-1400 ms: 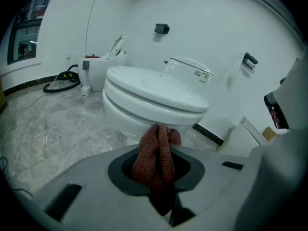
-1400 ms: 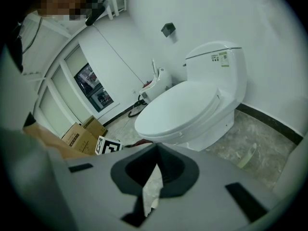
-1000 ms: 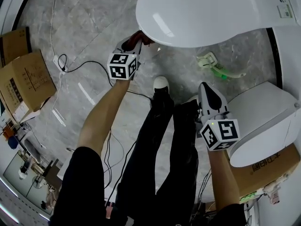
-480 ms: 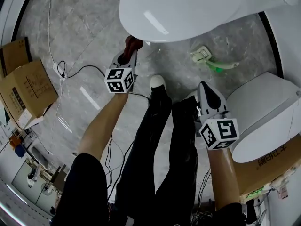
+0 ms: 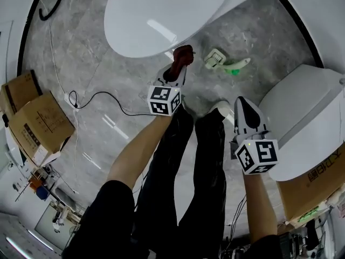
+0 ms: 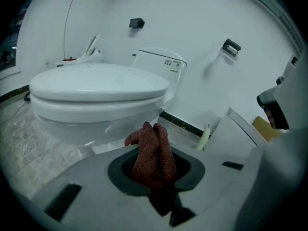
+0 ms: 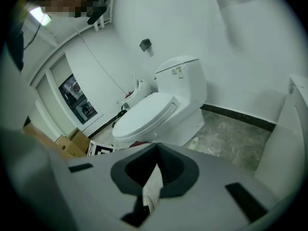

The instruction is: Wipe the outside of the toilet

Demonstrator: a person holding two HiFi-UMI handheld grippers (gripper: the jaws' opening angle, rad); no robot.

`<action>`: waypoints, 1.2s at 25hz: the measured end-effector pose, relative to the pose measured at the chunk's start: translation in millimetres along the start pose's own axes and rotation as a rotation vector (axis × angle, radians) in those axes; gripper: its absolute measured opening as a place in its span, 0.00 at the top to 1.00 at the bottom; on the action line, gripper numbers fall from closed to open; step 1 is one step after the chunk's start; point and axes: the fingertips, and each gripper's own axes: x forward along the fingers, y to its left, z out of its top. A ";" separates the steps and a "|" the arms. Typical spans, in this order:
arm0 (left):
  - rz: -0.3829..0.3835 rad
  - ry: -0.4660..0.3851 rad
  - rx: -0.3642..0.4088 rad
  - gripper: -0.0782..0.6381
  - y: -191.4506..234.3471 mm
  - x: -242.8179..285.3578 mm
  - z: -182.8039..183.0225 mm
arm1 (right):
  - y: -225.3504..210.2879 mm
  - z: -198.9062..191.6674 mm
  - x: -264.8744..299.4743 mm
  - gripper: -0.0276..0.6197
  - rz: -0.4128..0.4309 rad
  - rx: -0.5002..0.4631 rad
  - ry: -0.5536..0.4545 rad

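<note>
The white toilet (image 5: 156, 15) with its lid down fills the top of the head view. My left gripper (image 5: 181, 58) is shut on a dark red cloth (image 5: 183, 54), held right at the front lower edge of the bowl. In the left gripper view the bunched cloth (image 6: 153, 150) stands up between the jaws, with the toilet bowl (image 6: 91, 112) just ahead to the left; I cannot tell if they touch. My right gripper (image 5: 241, 106) hangs shut and empty beside the person's right leg. The right gripper view shows the whole toilet (image 7: 159, 112) further off.
A second white toilet-like body (image 5: 304, 123) stands at the right, with a cardboard box (image 5: 318, 185) behind it. More cardboard boxes (image 5: 38, 125) sit at the left. A black cable (image 5: 94, 99) runs over the grey floor. A green-and-white item (image 5: 225, 63) lies by the toilet's base.
My left gripper, still holding the red cloth, has moved rightward along the front underside of the toilet bowl. The right gripper has stayed by the leg.
</note>
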 end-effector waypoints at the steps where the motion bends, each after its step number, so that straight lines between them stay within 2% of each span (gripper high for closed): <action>1: -0.019 -0.005 0.009 0.79 -13.6 12.0 6.8 | -10.4 -0.5 -5.9 0.95 -0.015 0.014 -0.008; 4: -0.073 -0.025 0.034 0.79 -52.9 48.5 28.6 | -37.3 -3.2 -23.0 0.95 -0.048 0.048 -0.024; 8: -0.093 -0.053 0.019 0.79 -88.6 94.4 57.7 | -68.1 -10.6 -43.0 0.95 -0.072 0.106 -0.033; 13: -0.126 -0.089 0.053 0.79 -124.4 158.9 90.4 | -96.7 -17.8 -60.4 0.95 -0.082 0.140 -0.026; 19: -0.081 -0.156 -0.022 0.80 -115.4 207.5 123.1 | -111.3 -32.5 -61.4 0.95 -0.078 0.195 -0.009; 21: -0.068 -0.166 -0.047 0.80 -110.8 214.0 122.3 | -109.1 -37.5 -57.9 0.95 -0.067 0.190 0.007; 25: -0.062 -0.169 -0.038 0.80 -103.8 218.7 112.3 | -108.2 -41.2 -51.9 0.95 -0.055 0.188 0.024; 30: -0.016 -0.173 -0.057 0.80 -76.4 209.4 102.9 | -107.5 -41.5 -43.0 0.95 -0.052 0.184 0.030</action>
